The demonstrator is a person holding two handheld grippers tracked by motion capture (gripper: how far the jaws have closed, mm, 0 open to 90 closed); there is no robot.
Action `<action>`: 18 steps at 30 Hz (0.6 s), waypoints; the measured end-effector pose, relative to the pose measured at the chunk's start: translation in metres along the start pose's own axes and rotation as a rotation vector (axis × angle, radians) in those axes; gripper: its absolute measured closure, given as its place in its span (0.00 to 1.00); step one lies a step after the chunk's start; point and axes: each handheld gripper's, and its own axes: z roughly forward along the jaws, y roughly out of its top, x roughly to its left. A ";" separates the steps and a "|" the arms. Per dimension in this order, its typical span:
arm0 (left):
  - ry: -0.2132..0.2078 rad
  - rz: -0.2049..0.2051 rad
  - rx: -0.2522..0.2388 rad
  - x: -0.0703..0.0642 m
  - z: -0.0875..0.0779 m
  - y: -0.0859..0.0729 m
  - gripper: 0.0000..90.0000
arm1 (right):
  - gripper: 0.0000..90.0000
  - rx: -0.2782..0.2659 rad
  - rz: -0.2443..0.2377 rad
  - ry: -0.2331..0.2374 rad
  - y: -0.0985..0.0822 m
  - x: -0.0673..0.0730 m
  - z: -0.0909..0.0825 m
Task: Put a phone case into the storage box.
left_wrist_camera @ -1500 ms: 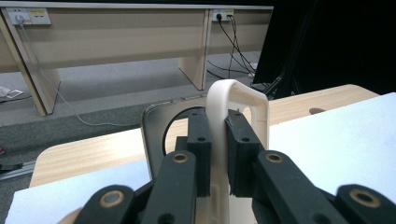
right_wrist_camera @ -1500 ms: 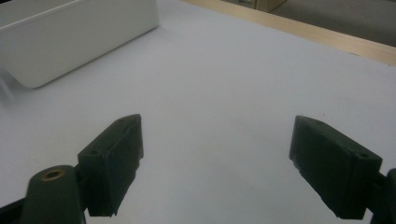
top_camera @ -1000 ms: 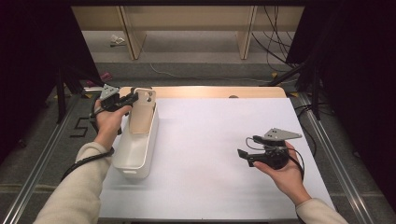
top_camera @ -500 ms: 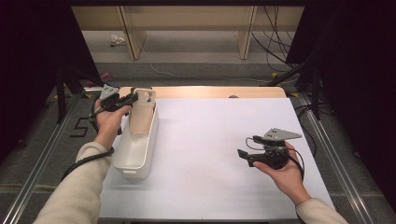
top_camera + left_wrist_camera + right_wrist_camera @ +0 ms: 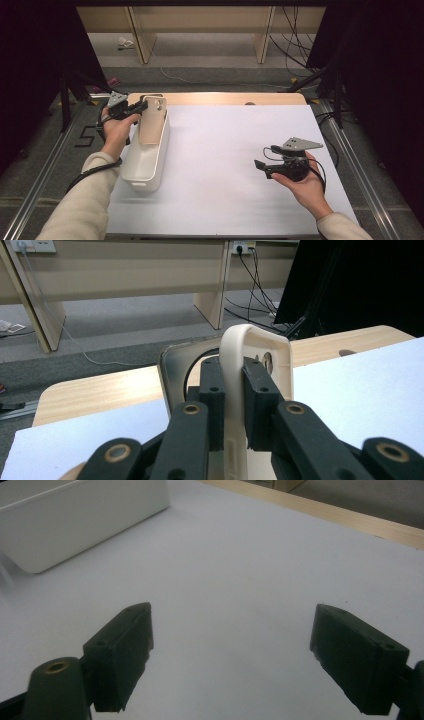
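Nothing has shifted since the earlier frames: both of my hands sit where they were, and the beige piece stands at the same angle in the bin. At the upper left of the high view my left gripper (image 5: pixel 131 107) is clenched on the beige plastic insert (image 5: pixel 152 122), a flat panel with a rounded top edge and a small hole near its upper corner. In the left gripper view the jaws press from both sides on the curved rim of that insert (image 5: pixel 235 370), with no gap showing at either pad. The insert leans upright at the far end of the white plastic bin (image 5: pixel 145 162), which lies lengthwise along the left side of the white tabletop (image 5: pixel 225 150); its lower end is down inside the bin, though I cannot tell whether it rests on the floor of it. At the lower right of the high view my right gripper (image 5: pixel 262 167) is held in my palm just above the bare tabletop, well apart from the bin. In the right gripper view its jaws stand wide and released, with only white surface between them and a corner of the bin (image 5: pixel 75 525) at the upper left of the frame. I judge this stillness as a settled grasp, with lifting or seating the insert not yet done.
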 end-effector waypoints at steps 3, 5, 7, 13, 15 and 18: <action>-0.001 0.003 0.006 0.001 0.000 0.000 0.89 | 0.20 0.000 -0.001 0.001 0.000 0.000 0.000; 0.001 0.004 0.011 0.001 0.001 -0.001 0.89 | 0.20 0.001 0.000 0.001 0.000 0.000 0.000; 0.006 0.007 0.017 0.002 0.001 -0.002 0.89 | 0.20 -0.001 0.001 0.001 0.000 0.000 0.000; 0.015 0.003 0.022 0.005 0.001 -0.005 0.88 | 0.20 0.000 -0.001 0.001 0.000 0.000 0.000; 0.016 0.010 0.027 0.005 0.001 -0.004 0.88 | 0.20 -0.001 -0.001 0.001 0.000 0.000 0.000; 0.021 0.019 0.033 0.006 0.001 -0.003 0.87 | 0.20 0.000 -0.001 0.001 0.000 0.000 0.000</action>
